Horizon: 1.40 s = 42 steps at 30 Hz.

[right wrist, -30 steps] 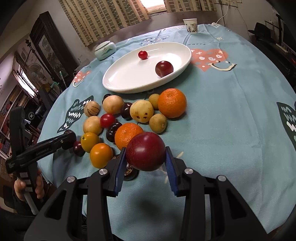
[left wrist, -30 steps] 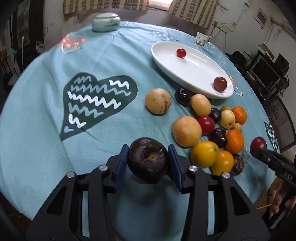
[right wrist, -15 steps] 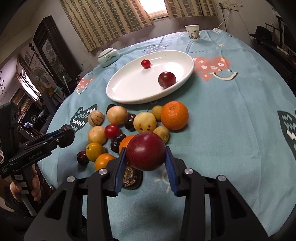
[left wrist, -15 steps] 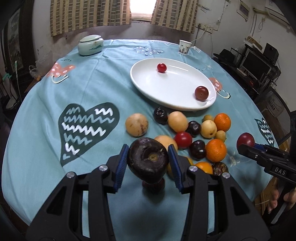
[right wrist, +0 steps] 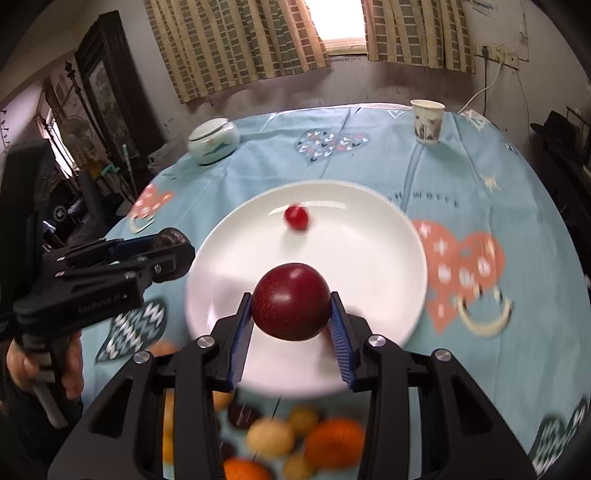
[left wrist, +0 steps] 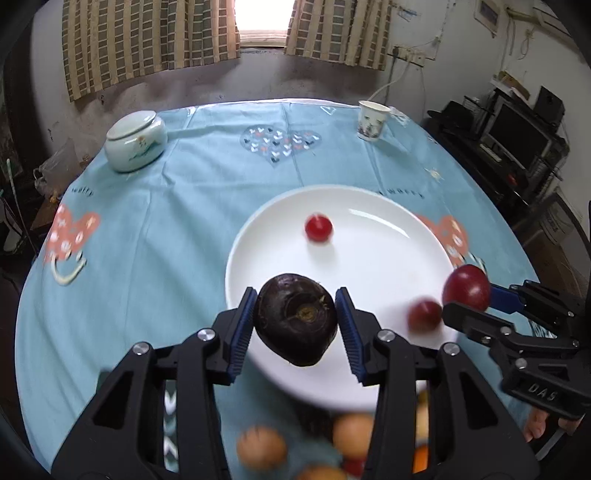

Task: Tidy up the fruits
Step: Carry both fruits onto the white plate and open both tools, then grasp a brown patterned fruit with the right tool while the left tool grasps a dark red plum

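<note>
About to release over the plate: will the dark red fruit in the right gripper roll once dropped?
Probably: the dark red fruit looks round and glossy, and the white plate is smooth. Its raised rim should likely contain it.

Bright window centred in a stained grey wall, flanked by checked curtains. Right of the window, a wall socket with a trailing white cable. Farther right, a dark monitor. Left of the window, a dark wooden cabinet.
</note>
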{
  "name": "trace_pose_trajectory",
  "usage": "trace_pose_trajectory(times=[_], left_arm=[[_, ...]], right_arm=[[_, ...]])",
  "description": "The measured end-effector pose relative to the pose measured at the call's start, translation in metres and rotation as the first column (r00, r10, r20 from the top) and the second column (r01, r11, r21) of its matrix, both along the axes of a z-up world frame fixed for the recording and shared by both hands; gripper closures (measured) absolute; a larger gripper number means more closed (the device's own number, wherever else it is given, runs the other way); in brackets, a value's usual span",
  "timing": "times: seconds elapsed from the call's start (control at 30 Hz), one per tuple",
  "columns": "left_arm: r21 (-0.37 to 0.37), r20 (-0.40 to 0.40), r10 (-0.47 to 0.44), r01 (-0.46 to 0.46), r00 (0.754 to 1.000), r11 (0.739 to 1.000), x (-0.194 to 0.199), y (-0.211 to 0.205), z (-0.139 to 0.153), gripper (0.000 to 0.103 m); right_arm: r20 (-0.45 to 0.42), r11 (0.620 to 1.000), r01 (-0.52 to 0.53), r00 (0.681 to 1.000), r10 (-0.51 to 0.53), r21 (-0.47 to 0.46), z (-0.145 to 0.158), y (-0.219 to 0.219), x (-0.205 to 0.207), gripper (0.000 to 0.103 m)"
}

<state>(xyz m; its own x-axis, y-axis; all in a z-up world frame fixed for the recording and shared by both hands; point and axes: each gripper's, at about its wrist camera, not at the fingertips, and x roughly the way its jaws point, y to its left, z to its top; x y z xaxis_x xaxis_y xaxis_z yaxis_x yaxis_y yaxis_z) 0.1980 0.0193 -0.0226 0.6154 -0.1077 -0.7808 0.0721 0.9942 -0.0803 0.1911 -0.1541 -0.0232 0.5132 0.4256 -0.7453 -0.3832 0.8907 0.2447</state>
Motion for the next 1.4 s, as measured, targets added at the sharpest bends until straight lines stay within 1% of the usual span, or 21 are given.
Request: trace_pose_trajectory(times=[0.07, 0.13, 0.2, 0.27, 0.4, 0.43, 0.47, 0.5, 0.53, 0.57, 0.6, 0.7, 0.8, 0.83, 0.9, 1.0, 1.13, 1.2, 1.3, 1.4], left_arm=[[0.012, -0.02, 0.008, -0.008, 1.0, 1.0, 0.032, -0.003, -0.009, 0.059], [-0.004, -0.057, 0.009, -0.009, 0.998, 1.0, 0.054, -0.003, -0.019, 0.059], [-0.016, -0.076, 0.017, -0.018, 0.997, 1.0, 0.068, -0.001, -0.027, 0.058], [-0.019, -0.086, 0.02, -0.022, 0.996, 1.0, 0.077, 0.0, -0.033, 0.058], [-0.014, -0.099, 0.019, -0.02, 0.995, 1.0, 0.088, 0.001, -0.039, 0.058], [-0.012, -0.103, 0.018, -0.019, 0.995, 1.0, 0.088, 0.001, -0.039, 0.055], [-0.014, -0.1, 0.019, -0.021, 0.995, 1.0, 0.088, 0.002, -0.037, 0.05], [-0.018, -0.09, 0.024, -0.025, 0.996, 1.0, 0.085, 0.004, -0.033, 0.036], [-0.021, -0.064, 0.032, -0.033, 0.997, 0.999, 0.08, 0.005, -0.025, 0.027], [-0.02, -0.038, 0.039, -0.039, 0.999, 0.999, 0.075, 0.007, -0.017, 0.025], [-0.018, -0.017, 0.044, -0.045, 0.999, 0.999, 0.07, 0.009, -0.009, 0.024], [-0.026, 0.031, 0.061, -0.061, 0.998, 0.998, 0.049, 0.015, 0.014, 0.021], [-0.06, 0.061, 0.056, -0.053, 0.997, 0.997, 0.014, 0.02, 0.034, 0.018], [-0.059, 0.072, 0.055, -0.051, 0.996, 0.997, 0.002, 0.02, 0.039, 0.016], [-0.045, 0.102, 0.051, -0.046, 0.993, 0.998, -0.025, 0.021, 0.046, 0.014], [-0.024, 0.133, 0.047, -0.045, 0.99, 0.999, -0.074, 0.025, 0.047, 0.013], [-0.028, 0.141, 0.056, -0.053, 0.988, 0.998, -0.127, 0.031, 0.029, 0.011], [-0.009, 0.138, 0.066, -0.066, 0.988, 0.998, -0.153, 0.03, 0.014, 0.011], [0.011, 0.14, 0.077, -0.079, 0.987, 0.997, -0.181, 0.029, -0.004, 0.011], [0.026, 0.128, 0.074, -0.078, 0.989, 0.997, -0.205, 0.027, -0.02, 0.011]], right_arm=[[-0.034, 1.0, -0.006, 0.999, 0.005, -0.026, -0.012, 0.01, 0.04, 0.062], [-0.074, 0.999, -0.003, 0.997, -0.001, -0.053, -0.025, 0.016, 0.068, 0.062], [-0.114, 0.998, -0.009, 0.993, 0.001, -0.067, -0.037, 0.019, 0.09, 0.062], [-0.131, 0.997, -0.011, 0.991, 0.0, -0.08, -0.044, 0.021, 0.101, 0.062], [-0.134, 0.994, -0.016, 0.991, 0.002, -0.107, -0.051, 0.026, 0.113, 0.062], [-0.137, 0.992, -0.017, 0.991, -0.001, -0.126, -0.052, 0.029, 0.114, 0.062], [-0.134, 0.989, -0.018, 0.991, -0.003, -0.15, -0.053, 0.031, 0.114, 0.062], [-0.124, 0.986, -0.017, 0.992, -0.004, -0.166, -0.052, 0.031, 0.113, 0.061], [-0.114, 0.984, -0.016, 0.993, -0.004, -0.177, -0.05, 0.031, 0.111, 0.061], [-0.098, 0.984, -0.013, 0.995, -0.005, -0.178, -0.046, 0.029, 0.108, 0.05], [-0.076, 0.984, -0.001, 0.997, -0.012, -0.177, -0.04, 0.026, 0.104, 0.036], [0.003, 0.99, 0.021, 1.0, -0.021, -0.141, -0.013, 0.017, 0.09, 0.03], [0.039, 0.993, 0.04, 0.999, -0.036, -0.114, 0.012, 0.009, 0.074, 0.03], [0.048, 0.994, 0.038, 0.998, -0.033, -0.098, 0.02, 0.006, 0.065, 0.03], [0.064, 0.996, 0.033, 0.998, -0.028, -0.081, 0.032, 0.0, 0.044, 0.029], [0.071, 0.997, 0.013, 0.997, -0.008, -0.077, 0.04, -0.007, 0.002, 0.025], [0.06, 0.998, -0.03, 0.998, 0.033, -0.054, 0.032, -0.013, -0.064, 0.025], [0.043, 0.998, -0.051, 0.998, 0.053, -0.048, 0.021, -0.015, -0.097, 0.025], [0.022, 0.997, -0.065, 0.998, 0.066, -0.041, 0.003, -0.016, -0.14, 0.025], [-0.006, 0.998, -0.055, 0.998, 0.055, -0.025, -0.015, -0.02, -0.175, 0.025]])
